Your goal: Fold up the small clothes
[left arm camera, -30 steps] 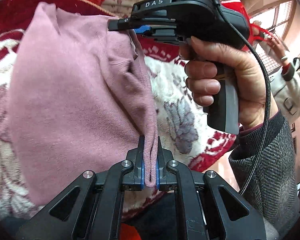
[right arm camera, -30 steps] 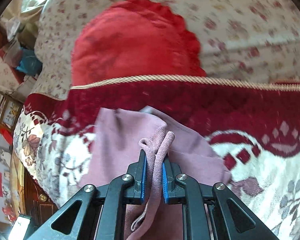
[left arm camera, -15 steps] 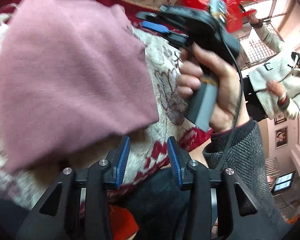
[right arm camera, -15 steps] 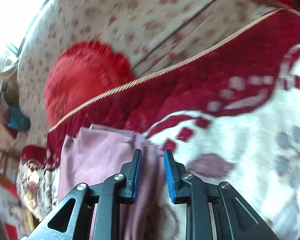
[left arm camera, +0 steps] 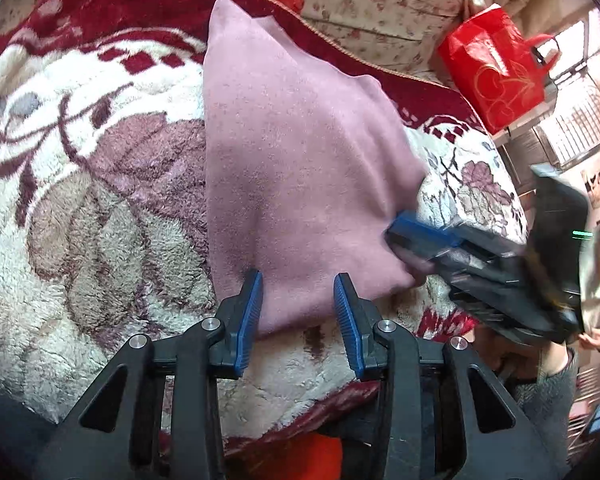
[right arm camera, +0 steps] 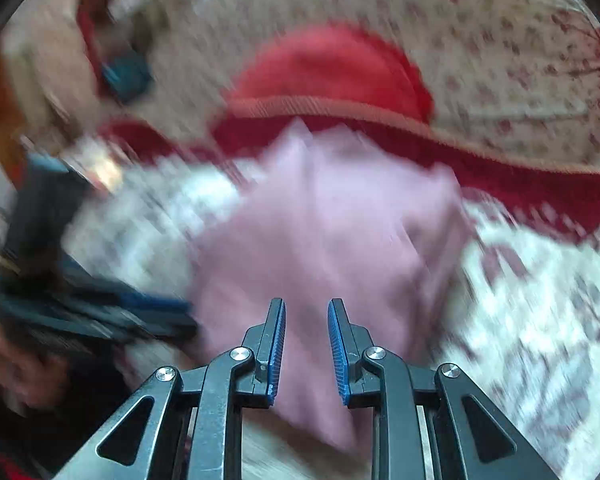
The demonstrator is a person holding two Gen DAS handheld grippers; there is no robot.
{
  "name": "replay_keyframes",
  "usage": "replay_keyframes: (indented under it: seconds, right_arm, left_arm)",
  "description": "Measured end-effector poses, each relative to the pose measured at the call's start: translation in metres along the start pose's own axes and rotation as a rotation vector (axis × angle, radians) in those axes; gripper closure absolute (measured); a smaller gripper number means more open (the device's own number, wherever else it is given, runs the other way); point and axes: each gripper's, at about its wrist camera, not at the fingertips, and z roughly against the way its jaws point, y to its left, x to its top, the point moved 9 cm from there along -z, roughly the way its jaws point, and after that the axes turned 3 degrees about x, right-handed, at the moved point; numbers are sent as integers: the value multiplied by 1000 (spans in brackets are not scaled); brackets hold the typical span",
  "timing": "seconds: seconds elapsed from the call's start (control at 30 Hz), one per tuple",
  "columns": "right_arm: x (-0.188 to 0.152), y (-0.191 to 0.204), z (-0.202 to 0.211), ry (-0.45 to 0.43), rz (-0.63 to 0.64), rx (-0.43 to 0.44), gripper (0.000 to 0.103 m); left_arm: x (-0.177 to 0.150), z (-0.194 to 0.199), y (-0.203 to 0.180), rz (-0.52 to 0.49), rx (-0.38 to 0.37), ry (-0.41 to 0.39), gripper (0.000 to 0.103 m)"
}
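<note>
Fluffy red-and-white blanket (left arm camera: 80, 240) covers the bed, and the pink garment (left arm camera: 300, 152) lies folded on it, long axis running away from both cameras. Left gripper (left arm camera: 298, 312) has its jaws apart over the near edge; right gripper (right arm camera: 306, 352), jaws apart too, sits at the garment's right side, about equally close.

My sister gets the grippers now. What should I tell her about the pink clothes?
Left hand-held gripper: open, its fingers either side of the near edge of the pink fleece garment.
Right hand-held gripper: open, over the same garment at its right edge; that view is blurred.
The garment lies folded over on the red-and-cream floral plush blanket.
Done: at least one fold.
Left: any further folds, then tidy it flat.
</note>
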Motion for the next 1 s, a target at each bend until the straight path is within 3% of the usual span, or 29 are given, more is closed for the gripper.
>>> replay_keyframes:
  seconds: [0.03,0.07,0.23,0.33,0.37,0.47,0.57,0.63,0.9,0.93,1.0]
  right_arm:
    - [-10,-7,-10,43,-17,4,82]
    - [-9,-9,-8,11,-15,18,82]
    - [-4,-16,-1,24,-115,86,82]
    - [20,-18,27,-142,-160,110,82]
    - [33,-22,36,-216,-171,96,82]
    - [61,-26,36,-307,-192,100,82]
    - [70,-32,8,-242,-172,31,82]
    - [60,-48,-20,-124,-193,-48,83]
    - [56,-54,-14,-108,-221,-36,81]
    - [61,-55,-8,-122,-260,-15,81]
    - [80,-59,7,-240,-300,25,81]
  left_arm:
    - [0,-1,0,-10,8,-5,67]
    - [-1,1,3,-15,14,-10,67]
    - [-3,11,-14,-27,17,-74,67]
    - [24,35,-19,-40,3,-185,67]
    - [33,38,-22,-44,-1,-196,67]
    - [72,34,-36,-9,-50,-174,67]
    - [96,-1,-45,-16,-32,-96,67]
    - [100,-16,-30,-1,14,-62,67]
    - [103,-20,-17,84,-59,-74,67]
    - [108,-18,-17,85,-62,-87,67]
    - [112,-16,-13,85,-49,-105,67]
